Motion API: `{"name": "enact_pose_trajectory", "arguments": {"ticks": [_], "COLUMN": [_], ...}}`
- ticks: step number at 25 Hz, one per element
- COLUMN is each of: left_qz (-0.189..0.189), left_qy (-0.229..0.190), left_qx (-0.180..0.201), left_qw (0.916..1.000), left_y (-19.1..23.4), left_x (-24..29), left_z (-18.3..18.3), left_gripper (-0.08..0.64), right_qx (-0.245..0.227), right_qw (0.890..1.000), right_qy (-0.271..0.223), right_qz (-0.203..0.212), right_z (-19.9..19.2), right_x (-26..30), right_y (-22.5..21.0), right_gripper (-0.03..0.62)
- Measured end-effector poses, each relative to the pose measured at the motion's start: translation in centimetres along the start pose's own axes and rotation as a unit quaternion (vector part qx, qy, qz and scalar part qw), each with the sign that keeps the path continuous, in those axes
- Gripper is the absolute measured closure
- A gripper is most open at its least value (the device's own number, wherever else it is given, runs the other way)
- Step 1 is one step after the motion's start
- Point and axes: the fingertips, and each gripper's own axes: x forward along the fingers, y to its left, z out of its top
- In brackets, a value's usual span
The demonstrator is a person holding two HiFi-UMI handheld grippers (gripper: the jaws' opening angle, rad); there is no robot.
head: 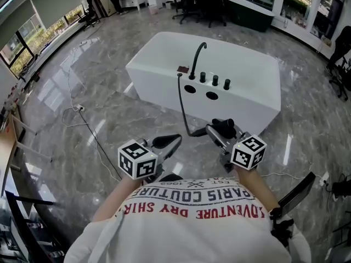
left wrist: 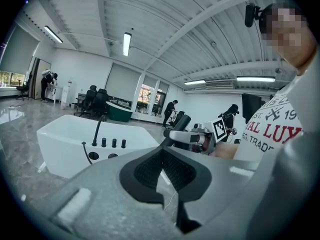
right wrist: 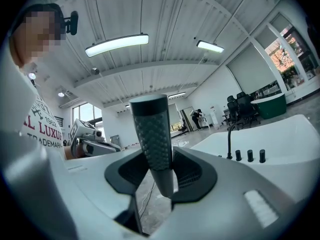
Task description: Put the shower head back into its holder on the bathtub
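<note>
The white bathtub [head: 247, 100] stands ahead on the marble floor, with a black faucet [head: 197, 56], three knobs and two round holes [head: 190, 89] in its deck. A black hose [head: 181, 106] runs from the deck down to the dark shower head [head: 224, 126]. My right gripper [head: 216, 133] is shut on it short of the tub. In the right gripper view the textured handle [right wrist: 152, 139] stands upright between the pads [right wrist: 192, 171]. My left gripper [head: 167, 141] is beside it, shut, with nothing in it. Its pads [left wrist: 150, 169] meet in the left gripper view.
Thin cables [head: 90, 130] trail over the floor left of the tub. Office chairs [head: 200, 1] and a dark green tub [head: 249, 10] stand at the back. A black chair part [head: 296, 193] is at my right side. People stand far off by the windows.
</note>
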Motion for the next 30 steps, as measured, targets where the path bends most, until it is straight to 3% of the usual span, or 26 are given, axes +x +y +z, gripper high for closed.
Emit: {"name": "enact_pose_trajectory", "arguments": {"ticks": [14,24,30], "left_qz": [-0.006,-0.019,-0.033], "left_qy": [0.0,0.015,0.018], "left_qx": [-0.025,-0.052,-0.056], "left_qw": [0.9997,0.9983,0.9978], "left_y": [3.5,13.2,20.3], "left_x": [2.1,4.2,4.9], "left_z": [-1.2,0.9,4.0], "left_gripper": [0.558,0.558,0.558], "right_qx": [0.022,0.048,0.057], "right_qw": [1.0,0.998,0.997], "right_qy": [0.007,0.015,0.017], "right_qz": [-0.004,-0.025,-0.043], "right_z": [-1.1,-0.3,1.6], "right_x": [2.1,9.6,15.4], "right_y": [-3.0,-7.7,-10.5], "right_gripper": [0.453,0.453,0.454]}}
